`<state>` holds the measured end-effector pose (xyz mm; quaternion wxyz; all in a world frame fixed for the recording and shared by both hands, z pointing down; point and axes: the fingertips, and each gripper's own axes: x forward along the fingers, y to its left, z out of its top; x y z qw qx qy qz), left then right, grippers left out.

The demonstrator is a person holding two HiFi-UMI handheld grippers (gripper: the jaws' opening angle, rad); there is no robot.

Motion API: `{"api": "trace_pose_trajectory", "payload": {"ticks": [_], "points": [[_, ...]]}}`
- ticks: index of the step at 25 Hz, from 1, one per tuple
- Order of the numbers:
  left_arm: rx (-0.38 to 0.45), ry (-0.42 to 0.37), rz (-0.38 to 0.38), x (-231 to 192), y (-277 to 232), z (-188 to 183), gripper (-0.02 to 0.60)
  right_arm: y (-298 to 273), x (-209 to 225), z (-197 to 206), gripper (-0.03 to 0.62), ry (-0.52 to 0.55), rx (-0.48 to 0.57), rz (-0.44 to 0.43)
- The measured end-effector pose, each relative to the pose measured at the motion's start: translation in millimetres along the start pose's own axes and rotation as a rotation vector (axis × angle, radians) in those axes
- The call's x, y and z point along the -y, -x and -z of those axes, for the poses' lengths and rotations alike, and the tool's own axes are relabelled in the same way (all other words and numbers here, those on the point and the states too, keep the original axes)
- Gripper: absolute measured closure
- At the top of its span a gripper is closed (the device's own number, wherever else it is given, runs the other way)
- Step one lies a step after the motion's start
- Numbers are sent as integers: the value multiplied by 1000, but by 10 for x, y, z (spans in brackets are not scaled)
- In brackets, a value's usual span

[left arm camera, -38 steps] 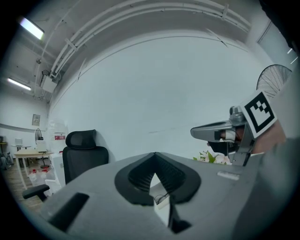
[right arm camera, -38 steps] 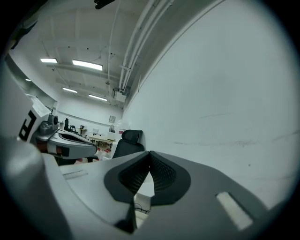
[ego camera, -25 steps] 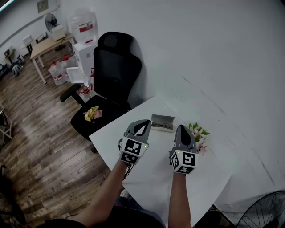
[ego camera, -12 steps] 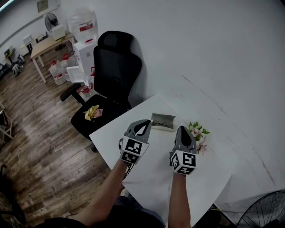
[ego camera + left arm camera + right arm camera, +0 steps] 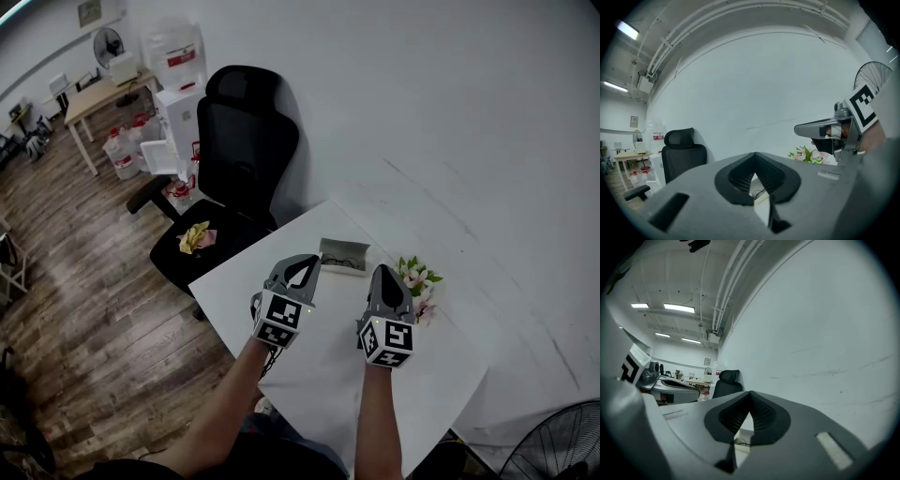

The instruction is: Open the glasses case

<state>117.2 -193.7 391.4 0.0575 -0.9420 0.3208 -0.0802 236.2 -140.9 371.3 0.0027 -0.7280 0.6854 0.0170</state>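
Head view: I'm holding the left tongs (image 5: 302, 261) and right tongs (image 5: 386, 274) over the table (image 5: 431, 370), with the case (image 5: 342, 256) lying just past and between their tips. Left gripper view: jaws are sitting clenched, empty. Right gripper view: same deal, with probably the case peeking underneath.

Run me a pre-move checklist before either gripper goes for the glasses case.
1. Glasses case in view on the table, ahead of both grippers: ok.
2. Left gripper jaws parted for a grasp: not ok; shut, nothing between them.
3. Right gripper jaws parted: not ok; shut, empty.
4. Way to the case free: ok; the flowers lie to the right of the right gripper, apart from the case.
5. Lid state of the case: cannot tell.
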Motion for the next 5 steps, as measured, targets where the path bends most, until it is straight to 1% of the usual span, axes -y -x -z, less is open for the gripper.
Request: {"api": "trace_pose_trajectory", "payload": {"ticks": [5], "points": [[-2, 1, -2, -1, -7, 5, 573, 3, 5, 19, 588, -1, -4, -1]]}}
